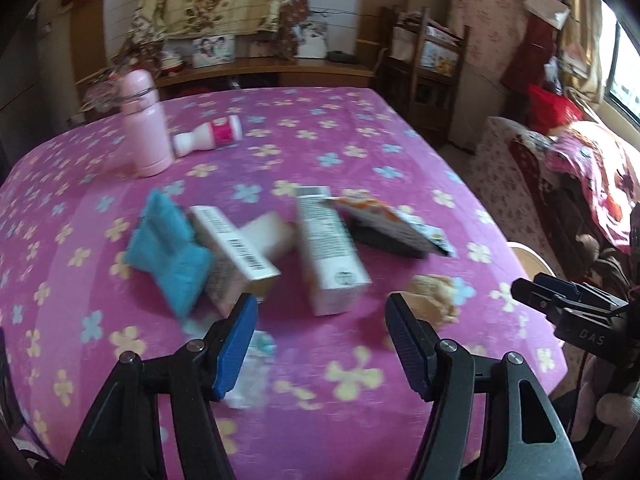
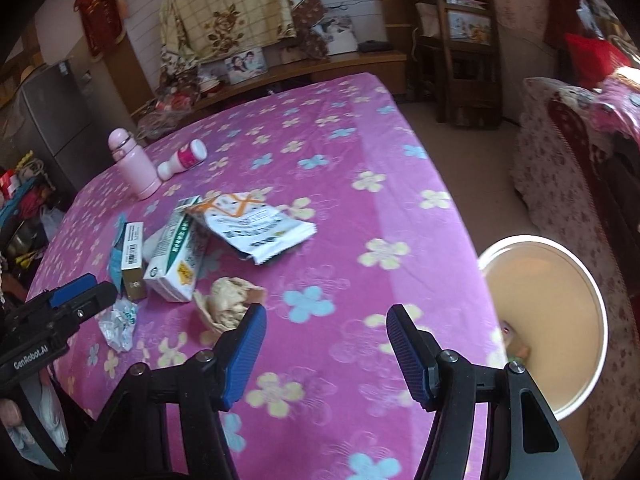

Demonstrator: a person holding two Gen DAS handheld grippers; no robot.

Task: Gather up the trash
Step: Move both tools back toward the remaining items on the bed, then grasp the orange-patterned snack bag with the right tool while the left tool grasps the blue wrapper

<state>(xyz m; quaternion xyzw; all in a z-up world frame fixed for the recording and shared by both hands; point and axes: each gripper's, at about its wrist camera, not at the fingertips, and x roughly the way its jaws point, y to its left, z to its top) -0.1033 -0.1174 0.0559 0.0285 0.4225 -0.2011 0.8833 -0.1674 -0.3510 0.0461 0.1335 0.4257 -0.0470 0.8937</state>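
Trash lies on a pink flowered tablecloth (image 1: 328, 128): two small cartons (image 1: 236, 248) (image 1: 332, 256), a flat snack wrapper (image 1: 392, 224), a crumpled brown paper ball (image 1: 436, 292), a crumpled clear wrapper (image 1: 252, 376) and a blue cloth pouch (image 1: 168, 256). My left gripper (image 1: 320, 344) is open and empty, just in front of the cartons. My right gripper (image 2: 324, 352) is open and empty over the table's near right side, with the paper ball (image 2: 228, 304) by its left finger. The cartons (image 2: 176, 264), snack wrapper (image 2: 256, 228) and clear wrapper (image 2: 120, 324) show there too.
A pink flask (image 1: 144, 124) stands at the far left beside a lying white and pink bottle (image 1: 208, 136). A white round bin (image 2: 544, 328) sits beside the table's right edge. A sofa (image 2: 568, 168) stands to the right, a shelf and chairs behind.
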